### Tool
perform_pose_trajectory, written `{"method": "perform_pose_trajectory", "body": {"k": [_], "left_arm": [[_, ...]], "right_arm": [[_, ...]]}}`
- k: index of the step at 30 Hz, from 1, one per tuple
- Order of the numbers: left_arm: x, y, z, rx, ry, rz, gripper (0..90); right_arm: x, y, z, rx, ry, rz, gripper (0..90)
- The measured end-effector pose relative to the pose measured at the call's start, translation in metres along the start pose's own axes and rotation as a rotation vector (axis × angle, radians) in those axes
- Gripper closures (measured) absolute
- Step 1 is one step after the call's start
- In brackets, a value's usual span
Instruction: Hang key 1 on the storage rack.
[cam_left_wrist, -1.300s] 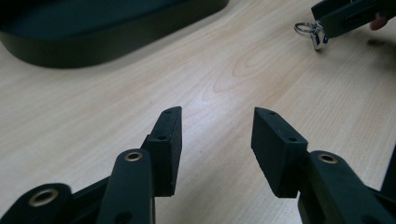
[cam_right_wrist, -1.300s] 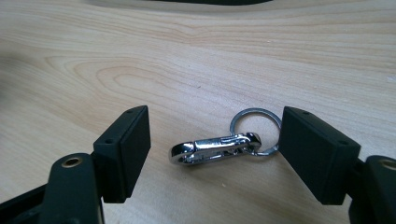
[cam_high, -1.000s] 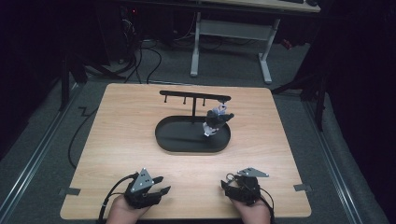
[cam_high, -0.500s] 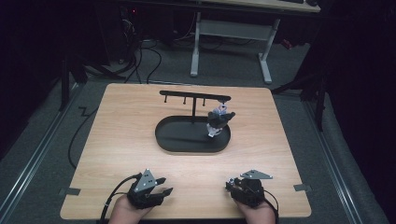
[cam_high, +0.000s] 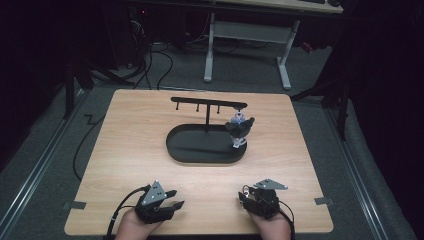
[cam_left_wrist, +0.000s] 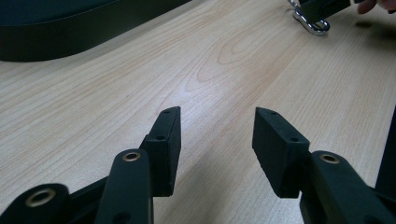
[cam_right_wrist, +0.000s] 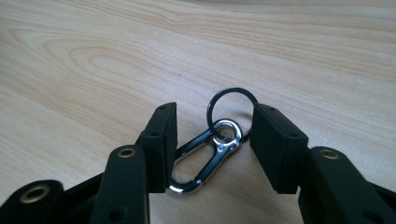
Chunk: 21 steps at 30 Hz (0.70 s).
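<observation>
Both jaws part open; right gripper (cam_right_wrist: 212, 135) straddles carabiner (cam_right_wrist: 205, 161), just reopened.

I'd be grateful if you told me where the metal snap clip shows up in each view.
High view: snap clip near the table's front edge, right of centre.
Left gripper view: top right corner.
Right gripper view: low centre, linked to a black ring.
Shared landmark: the wooden table beneath it.

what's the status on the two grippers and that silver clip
Left gripper open, empty, over bare wooden table. Right gripper jaws just opening, straddling silver carabiner clip with black ring; grip unclear. Nothing in the way.
</observation>
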<state>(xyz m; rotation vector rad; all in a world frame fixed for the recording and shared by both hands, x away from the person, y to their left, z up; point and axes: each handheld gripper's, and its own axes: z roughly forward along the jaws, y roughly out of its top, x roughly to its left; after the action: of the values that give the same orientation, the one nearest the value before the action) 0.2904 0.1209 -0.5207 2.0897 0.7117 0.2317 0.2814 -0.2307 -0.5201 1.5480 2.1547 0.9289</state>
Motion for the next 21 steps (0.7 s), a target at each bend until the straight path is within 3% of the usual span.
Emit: {"method": "perform_pose_trajectory", "body": {"k": [6, 11, 15, 21], "left_arm": [[0.001, -0.001, 0.000, 0.004, -0.002, -0.002, 52.7], [0.001, -0.001, 0.000, 0.005, -0.004, -0.004, 52.7], [0.000, -0.001, 0.000, 0.004, -0.005, -0.003, 52.6], [0.000, -0.001, 0.001, 0.005, -0.008, 0.000, 52.6]], "right_arm": [[-0.002, 0.004, 0.005, 0.004, -0.030, -0.007, 57.4], [-0.005, 0.004, 0.003, 0.005, -0.024, 0.000, 65.3], [-0.005, 0.003, -0.001, -0.001, -0.029, -0.005, 78.8], [-0.008, 0.003, -0.008, -0.016, -0.025, -0.025, 87.6]]}}
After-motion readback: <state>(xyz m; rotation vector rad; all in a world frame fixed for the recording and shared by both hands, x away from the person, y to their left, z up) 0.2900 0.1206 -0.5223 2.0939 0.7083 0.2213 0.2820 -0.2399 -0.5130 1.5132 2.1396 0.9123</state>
